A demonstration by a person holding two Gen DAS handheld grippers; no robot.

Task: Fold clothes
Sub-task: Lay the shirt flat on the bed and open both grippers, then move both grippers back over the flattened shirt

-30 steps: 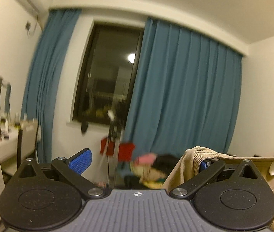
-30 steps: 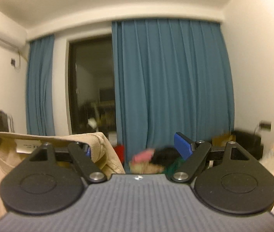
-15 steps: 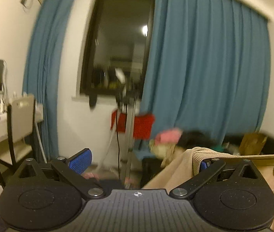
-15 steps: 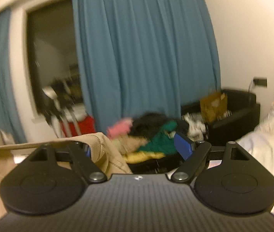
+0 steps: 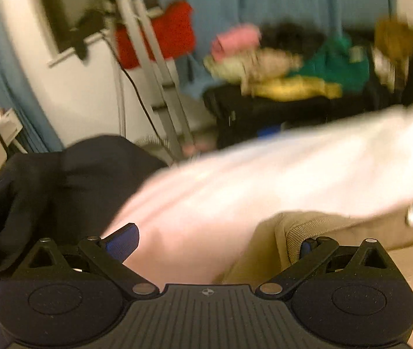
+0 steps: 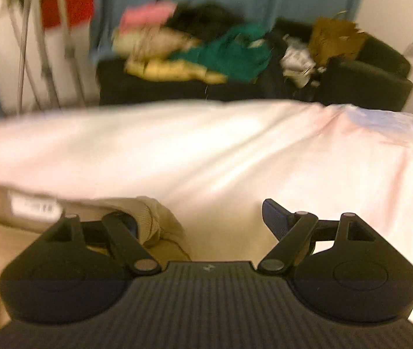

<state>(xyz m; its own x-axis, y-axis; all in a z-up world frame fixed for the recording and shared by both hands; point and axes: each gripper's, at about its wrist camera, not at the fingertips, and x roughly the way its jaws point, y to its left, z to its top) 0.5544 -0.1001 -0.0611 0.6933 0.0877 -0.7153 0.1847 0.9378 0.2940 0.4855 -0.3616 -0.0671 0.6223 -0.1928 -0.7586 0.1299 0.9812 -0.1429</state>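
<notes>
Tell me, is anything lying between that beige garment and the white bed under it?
Nothing visible does. The beige garment hangs from the left hand-held gripper and the right hand-held gripper over bare white bedding. A dark garment lies off to the left; the clothes pile sits beyond.

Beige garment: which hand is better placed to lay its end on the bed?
Right, likely: the right gripper has bare sheet ahead, while the left gripper faces the sheet's edge beside a dark garment. The beige garment hangs on both.
</notes>
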